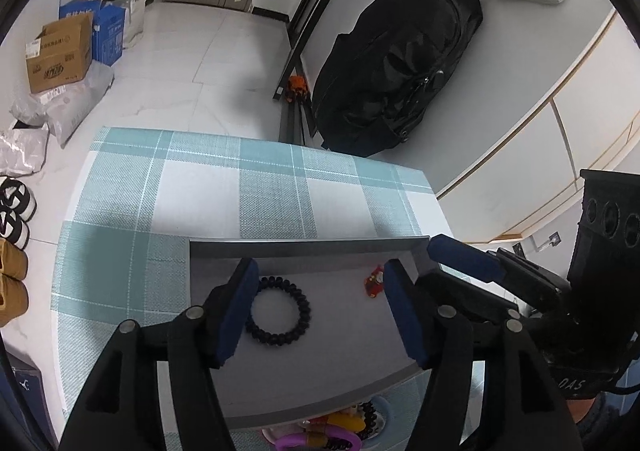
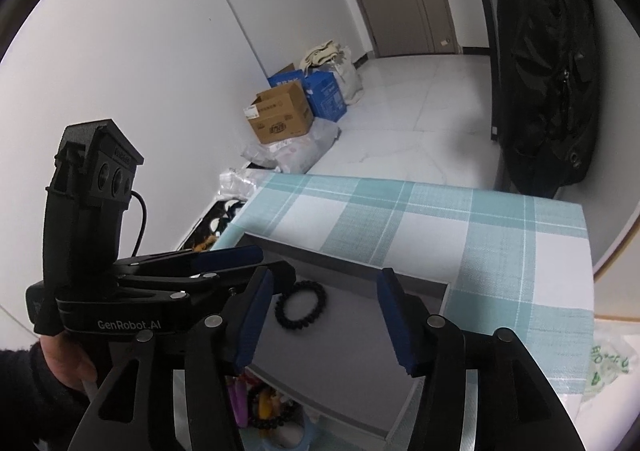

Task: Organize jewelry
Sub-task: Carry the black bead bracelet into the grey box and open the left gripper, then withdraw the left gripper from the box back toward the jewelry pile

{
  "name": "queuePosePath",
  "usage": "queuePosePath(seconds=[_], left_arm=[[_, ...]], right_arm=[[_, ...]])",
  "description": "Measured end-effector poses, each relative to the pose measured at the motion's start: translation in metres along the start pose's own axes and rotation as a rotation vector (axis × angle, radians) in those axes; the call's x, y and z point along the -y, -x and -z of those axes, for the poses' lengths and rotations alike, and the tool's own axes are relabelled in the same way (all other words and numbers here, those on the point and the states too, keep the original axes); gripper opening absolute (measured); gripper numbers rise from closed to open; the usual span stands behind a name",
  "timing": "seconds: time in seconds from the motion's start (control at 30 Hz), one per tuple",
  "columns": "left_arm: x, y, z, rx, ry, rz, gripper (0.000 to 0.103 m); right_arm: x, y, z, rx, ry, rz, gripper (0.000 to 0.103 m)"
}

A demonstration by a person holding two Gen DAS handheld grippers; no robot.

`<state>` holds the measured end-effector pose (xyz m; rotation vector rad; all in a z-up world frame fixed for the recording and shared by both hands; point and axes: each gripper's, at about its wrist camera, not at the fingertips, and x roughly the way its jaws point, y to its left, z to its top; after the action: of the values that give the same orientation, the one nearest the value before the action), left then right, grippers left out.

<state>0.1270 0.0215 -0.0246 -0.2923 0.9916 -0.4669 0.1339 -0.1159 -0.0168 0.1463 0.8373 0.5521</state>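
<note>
From the left wrist view, we hold our left gripper (image 1: 320,307) spread wide and empty above a shallow grey tray (image 1: 304,245) resting on a table covered with a teal and white checked cloth (image 1: 200,187). Inside the tray lies a black coiled bracelet (image 1: 278,311), a closed ring of small dark beads lying flat, just beside the left finger. Toward the tray's far right sits a small red charm (image 1: 374,281), partly hidden by the right finger. At the near edge, a pile of colourful jewelry (image 1: 332,427) in yellow, purple and black waits outside the tray. We judge sorting is under way with two pieces placed, and the next move calls for reaching back to that pile for another piece. From the right wrist view, our right gripper (image 2: 326,315) is likewise released and holds nothing, hovering over the tray with the bracelet between its fingers and farther off; the left gripper sits close on the left.
</note>
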Motion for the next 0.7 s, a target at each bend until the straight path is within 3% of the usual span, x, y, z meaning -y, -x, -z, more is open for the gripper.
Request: queuePosePath(seconds=[0.4,0.57,0.7], left_arm=[[0.001,0.018,0.013,0.066,0.001,-0.093,0.06],[0.0,0.033,0.025,0.087,0.012,-0.141,0.06],[0.002,0.043,0.039,0.086,0.006,-0.178,0.067]], right_arm=[[-0.003,0.022,0.007,0.054,-0.009,0.027,0.08],[-0.006,0.03,0.017,0.063,0.007,0.049,0.086],[-0.006,0.038,0.027,0.072,0.0,0.061,0.094]])
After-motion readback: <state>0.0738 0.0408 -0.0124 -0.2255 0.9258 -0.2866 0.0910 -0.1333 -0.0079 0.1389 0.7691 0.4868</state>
